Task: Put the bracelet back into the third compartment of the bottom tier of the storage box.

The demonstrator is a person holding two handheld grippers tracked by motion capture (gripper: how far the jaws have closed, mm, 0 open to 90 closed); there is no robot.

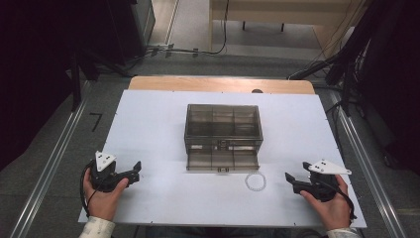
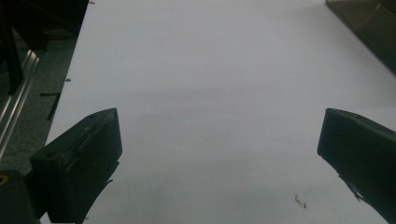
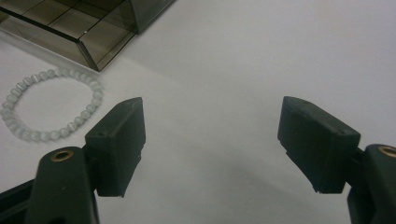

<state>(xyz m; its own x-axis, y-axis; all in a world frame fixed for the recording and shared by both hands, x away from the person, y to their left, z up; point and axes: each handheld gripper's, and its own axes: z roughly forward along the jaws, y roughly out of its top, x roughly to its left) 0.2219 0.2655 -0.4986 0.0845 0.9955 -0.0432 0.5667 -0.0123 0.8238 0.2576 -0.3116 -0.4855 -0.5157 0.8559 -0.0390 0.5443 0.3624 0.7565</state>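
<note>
Both my left claw (image 1: pixel 132 171) and right claw (image 1: pixel 292 179) gape, empty; I'd approach the bead bracelet (image 1: pixel 255 181) near the counter's (image 1: pixel 148 129) front edge slowly, straddling one side.

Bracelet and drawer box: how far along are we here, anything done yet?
Done: the lower drawer of the smoky box is pulled out and looks empty. In hand: nothing; the left gripper and right gripper rest open on the white table. Left, probably: the bead bracelet lies on the table just in front of the drawer, apart from it, not yet picked up or put inside.
</note>
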